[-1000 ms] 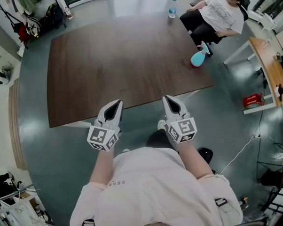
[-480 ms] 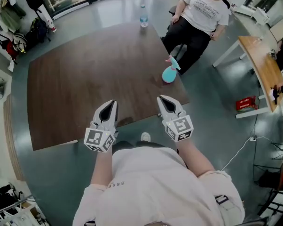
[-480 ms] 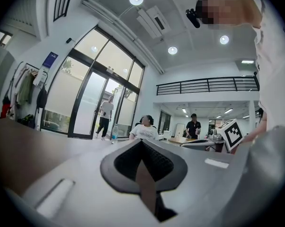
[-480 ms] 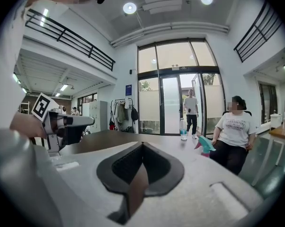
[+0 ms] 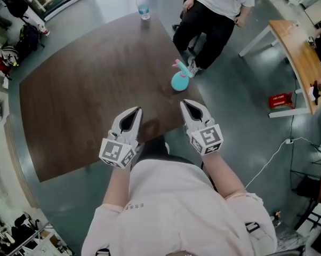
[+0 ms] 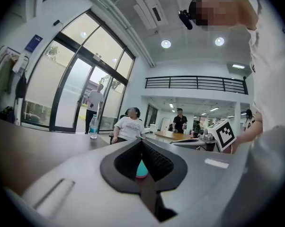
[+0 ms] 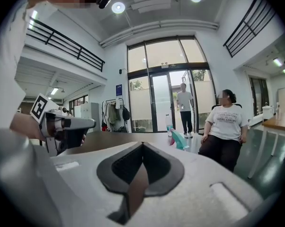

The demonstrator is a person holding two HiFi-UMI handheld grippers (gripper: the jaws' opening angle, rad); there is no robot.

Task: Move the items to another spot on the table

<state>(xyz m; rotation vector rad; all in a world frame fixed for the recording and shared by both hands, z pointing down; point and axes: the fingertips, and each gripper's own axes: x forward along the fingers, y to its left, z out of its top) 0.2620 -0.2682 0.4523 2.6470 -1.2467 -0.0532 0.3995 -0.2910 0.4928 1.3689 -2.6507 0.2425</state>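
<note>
Teal spray bottle (image 5: 179, 80) at desk (image 5: 86, 89) edge; left gripper (image 5: 135, 111) and right gripper (image 5: 186, 105) fingers clenched, empty: may knock it off.

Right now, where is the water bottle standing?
In the head view the water bottle stands at the far edge of the table, left of the seated person.

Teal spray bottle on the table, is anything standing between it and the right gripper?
Nothing visible. Only bare table lies between the right gripper and the teal spray bottle. The water bottle stands at the far edge, well off that line.
</note>
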